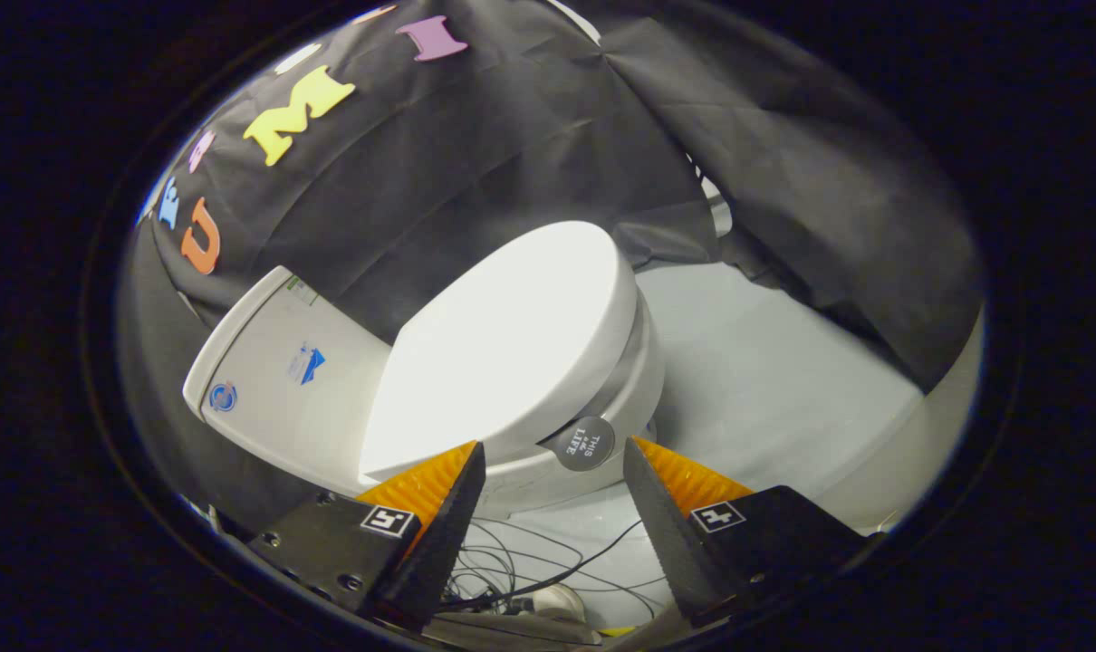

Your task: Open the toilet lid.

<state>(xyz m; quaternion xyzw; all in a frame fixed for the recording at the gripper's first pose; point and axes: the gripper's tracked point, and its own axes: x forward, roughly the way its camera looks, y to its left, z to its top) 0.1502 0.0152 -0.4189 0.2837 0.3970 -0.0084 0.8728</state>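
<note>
A white toilet stands ahead of me, tilted in the view. Its lid (503, 344) lies flat and shut over the bowl (602, 426). A small round dark tab (585, 443) sticks out from the lid's side edge, just ahead of my fingers and a little toward the right one. The white tank (285, 380) rises behind the lid on the left. My gripper (555, 462) is open, with its fingers spread wide and nothing between them. The tips sit close to the lid's near edge without touching it.
Black cloth walls close in behind and to the right of the toilet. A pale grey floor (765, 380) spreads to the right of the bowl. Thin black cables (530, 561) lie tangled on the floor under my fingers.
</note>
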